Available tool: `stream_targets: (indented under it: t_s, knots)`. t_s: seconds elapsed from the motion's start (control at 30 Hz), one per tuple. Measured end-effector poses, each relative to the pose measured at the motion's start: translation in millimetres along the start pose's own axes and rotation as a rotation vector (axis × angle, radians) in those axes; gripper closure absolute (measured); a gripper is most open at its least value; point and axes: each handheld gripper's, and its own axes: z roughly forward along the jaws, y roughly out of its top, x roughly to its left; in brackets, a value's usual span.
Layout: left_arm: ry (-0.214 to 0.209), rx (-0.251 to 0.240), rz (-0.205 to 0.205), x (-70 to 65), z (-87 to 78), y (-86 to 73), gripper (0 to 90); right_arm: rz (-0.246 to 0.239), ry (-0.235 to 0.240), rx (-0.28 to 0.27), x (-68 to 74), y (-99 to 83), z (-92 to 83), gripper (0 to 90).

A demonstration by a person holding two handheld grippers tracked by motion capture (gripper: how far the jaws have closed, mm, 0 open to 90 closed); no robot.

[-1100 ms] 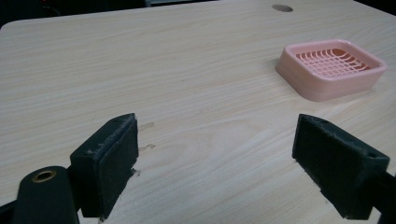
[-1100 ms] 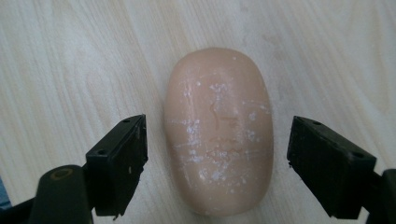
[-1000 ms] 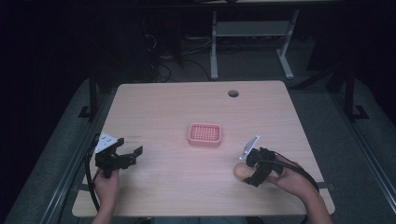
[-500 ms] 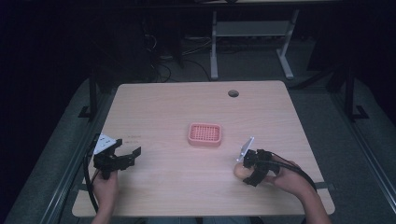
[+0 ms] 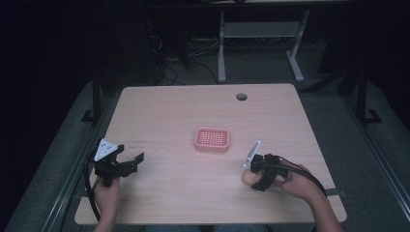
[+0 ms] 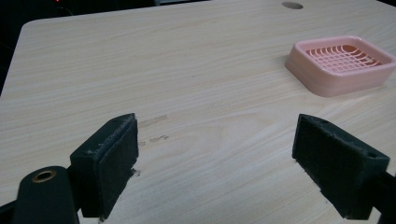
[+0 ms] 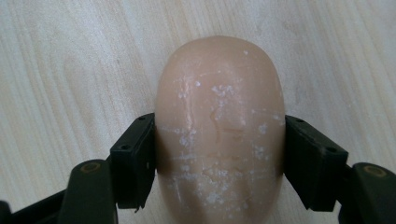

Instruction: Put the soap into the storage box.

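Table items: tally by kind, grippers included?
Soap bar: 1
Pink soap dish: 1
Grippers: 2, the left gripper and the right gripper
Total: 4

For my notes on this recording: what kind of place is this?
Probably a lab or office workroom: a plain wooden desk with a cable hole, cables on the floor and another desk's white frame behind.

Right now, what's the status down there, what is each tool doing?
Right tool shut on the soap bar, low on the table. Left tool open, holding nothing. Pink soap dish mid-table, path to it clear.
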Motion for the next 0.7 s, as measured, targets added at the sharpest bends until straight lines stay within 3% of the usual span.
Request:
stream_targets:
  t_s: [0.17,0.7]
  knots:
    - [-0.002,-0.001,-0.003,0.8,0.4,-0.4,14.2,0.012,0.019,-0.008,-2.8,-0.8,-0.3,32.0]
    - [0.005,-0.009,-0.019,6.1,-3.6,-1.2,14.2,0.012,0.009,-0.033,-4.9,2.1,-5.8,32.1]
